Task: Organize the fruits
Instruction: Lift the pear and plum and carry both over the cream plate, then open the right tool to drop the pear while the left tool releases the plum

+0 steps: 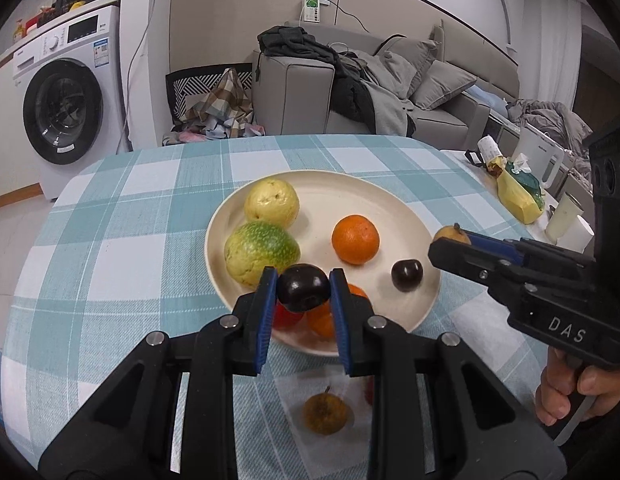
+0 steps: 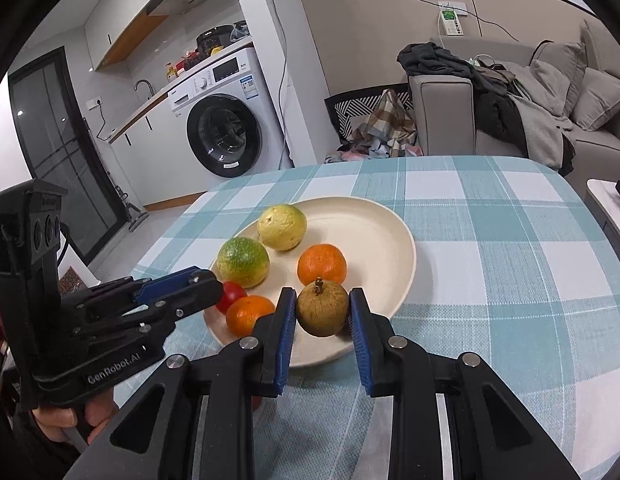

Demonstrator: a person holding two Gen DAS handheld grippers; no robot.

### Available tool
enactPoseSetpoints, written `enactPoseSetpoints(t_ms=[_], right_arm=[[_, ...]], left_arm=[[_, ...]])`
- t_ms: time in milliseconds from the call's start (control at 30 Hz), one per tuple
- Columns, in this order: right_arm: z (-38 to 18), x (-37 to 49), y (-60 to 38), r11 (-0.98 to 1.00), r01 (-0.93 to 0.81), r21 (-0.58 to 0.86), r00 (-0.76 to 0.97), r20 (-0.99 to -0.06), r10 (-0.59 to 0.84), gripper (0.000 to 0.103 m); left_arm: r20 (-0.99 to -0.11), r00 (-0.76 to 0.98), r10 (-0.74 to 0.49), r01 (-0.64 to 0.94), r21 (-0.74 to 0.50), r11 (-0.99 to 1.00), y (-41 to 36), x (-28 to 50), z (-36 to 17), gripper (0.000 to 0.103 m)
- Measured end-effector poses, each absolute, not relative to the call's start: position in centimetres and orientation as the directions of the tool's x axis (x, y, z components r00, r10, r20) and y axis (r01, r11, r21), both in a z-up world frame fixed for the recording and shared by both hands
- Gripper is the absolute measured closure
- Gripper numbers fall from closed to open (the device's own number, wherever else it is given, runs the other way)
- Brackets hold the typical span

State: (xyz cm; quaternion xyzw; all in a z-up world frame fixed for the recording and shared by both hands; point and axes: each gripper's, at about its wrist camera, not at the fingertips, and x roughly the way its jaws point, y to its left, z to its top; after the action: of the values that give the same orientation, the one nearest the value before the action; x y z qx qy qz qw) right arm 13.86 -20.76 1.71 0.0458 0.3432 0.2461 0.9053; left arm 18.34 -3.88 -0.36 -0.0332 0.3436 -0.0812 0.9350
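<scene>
Left gripper (image 1: 303, 288) clamps a dark plum (image 1: 302, 287) between its blue pads, above the near rim of the cream plate (image 1: 394, 200). Right gripper (image 2: 322, 310) grasps a brown, stemmed fruit (image 2: 322, 309) over the plate's near edge. Already on the plate: two yellow-green fruits (image 1: 261, 251), an orange (image 1: 355, 239), a second plum (image 1: 407, 275), a second orange and a red fruit (image 2: 232, 295). Judgement: lower each fruit into bare plate surface, clear of its neighbours, and release only once it rests, as round fruit may roll onto the checked tablecloth (image 1: 121, 248).
</scene>
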Motion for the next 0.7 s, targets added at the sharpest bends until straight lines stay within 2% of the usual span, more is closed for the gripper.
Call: enactPoseSetpoints(t_ms=[700], right_arm=[[0.4,14.6,-19.4,0.866,-0.446,0.225,0.616,-0.625,0.479,0.075]], left_arm=[[-0.627,0.754,-0.195,0.143,-0.133,0.981,-4.6,20.3,-1.1,0.08]])
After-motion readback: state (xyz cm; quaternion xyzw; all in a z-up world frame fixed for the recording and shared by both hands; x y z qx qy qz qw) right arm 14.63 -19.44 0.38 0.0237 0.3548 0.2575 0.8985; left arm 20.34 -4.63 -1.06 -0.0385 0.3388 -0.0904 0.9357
